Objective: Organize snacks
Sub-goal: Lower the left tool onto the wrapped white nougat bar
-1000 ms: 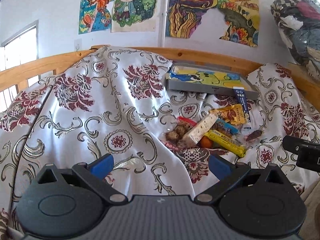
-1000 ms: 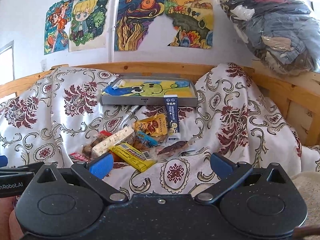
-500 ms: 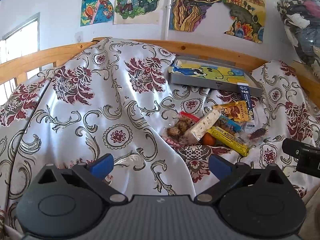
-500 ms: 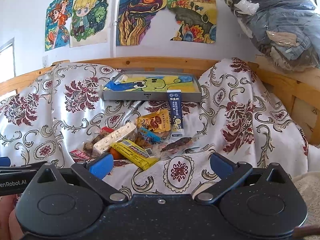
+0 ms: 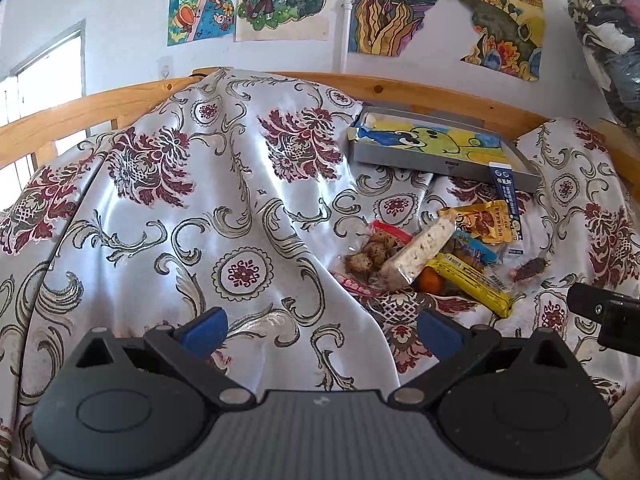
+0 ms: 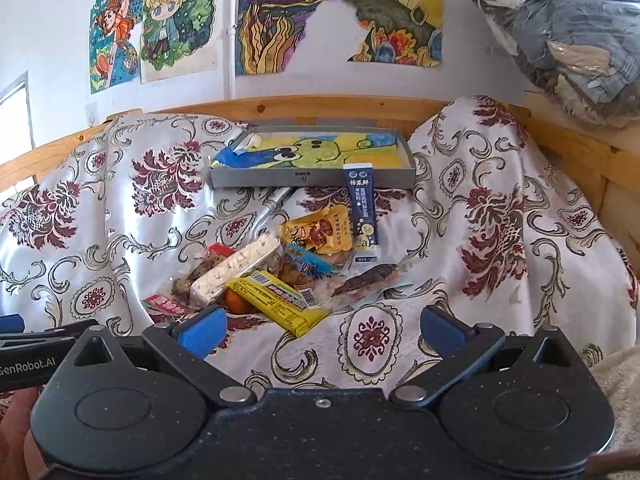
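My left gripper [image 5: 322,330] and right gripper [image 6: 322,330] both gape wide, empty, above the floral cloth [image 6: 500,216]. The snack pile [image 6: 276,272] lies just beyond my right gripper; the grey tray [image 6: 312,178] sits farther back.

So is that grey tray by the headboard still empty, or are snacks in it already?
Empty of snacks: the grey tray shows only its cartoon liner. The dark blue sachet leans against its front wall, outside.

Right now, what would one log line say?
left gripper open | right gripper open | snack pile untouched | tray behind pile
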